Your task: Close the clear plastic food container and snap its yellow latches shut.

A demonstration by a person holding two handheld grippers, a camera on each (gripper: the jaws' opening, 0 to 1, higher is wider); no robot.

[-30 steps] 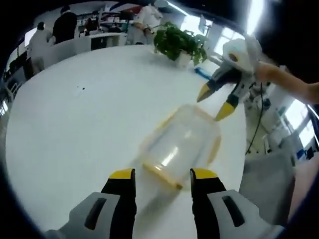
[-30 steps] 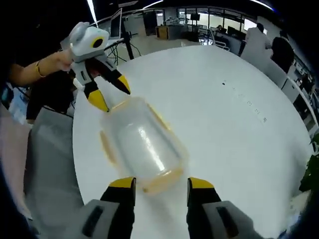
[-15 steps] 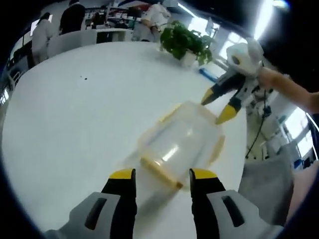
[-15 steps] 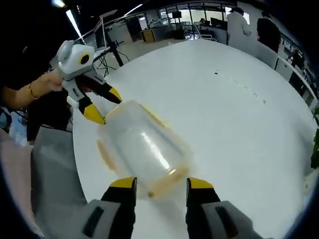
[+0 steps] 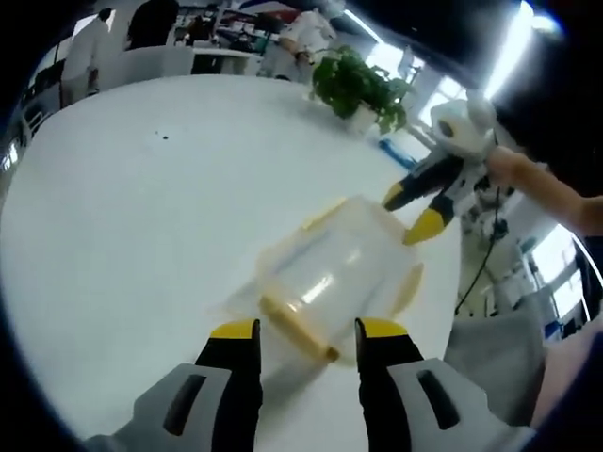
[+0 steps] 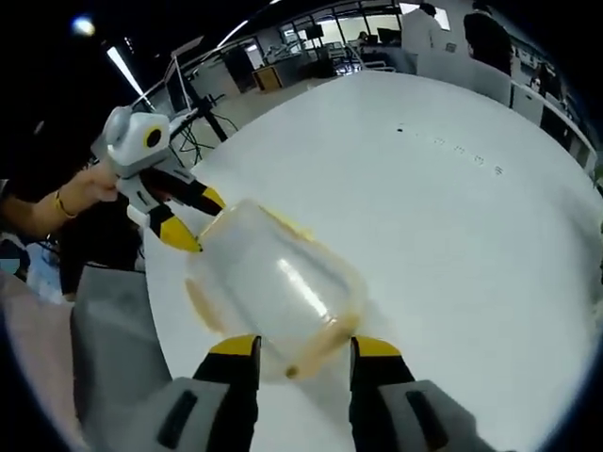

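Note:
The clear plastic container (image 5: pixel 337 268) lies on the round white table (image 5: pixel 141 217) with its lid on and yellow latches along its edges. One yellow latch (image 5: pixel 294 325) lies just ahead of my left gripper (image 5: pixel 308 331), which is open at the container's near end. My right gripper (image 5: pixel 409 213) stands open at the far end, its yellow tips by the container's rim. In the right gripper view the container (image 6: pixel 273 282) reaches down between the jaws of the open right gripper (image 6: pixel 304 346). Beyond it the left gripper (image 6: pixel 195 219) is open, held by a hand (image 6: pixel 83 188).
A potted plant (image 5: pixel 363 87) stands at the table's far edge. Several people (image 5: pixel 155 24) stand behind the table, also people (image 6: pixel 471 33). A grey seat (image 6: pixel 113 348) sits beside the table edge near the container. A tripod and cables (image 5: pixel 485 235) stand off the table.
Both views have shifted a little as the hands moved. The container's ends now sit slightly closer to each gripper's jaws. Both grippers remain open and the container has not moved.

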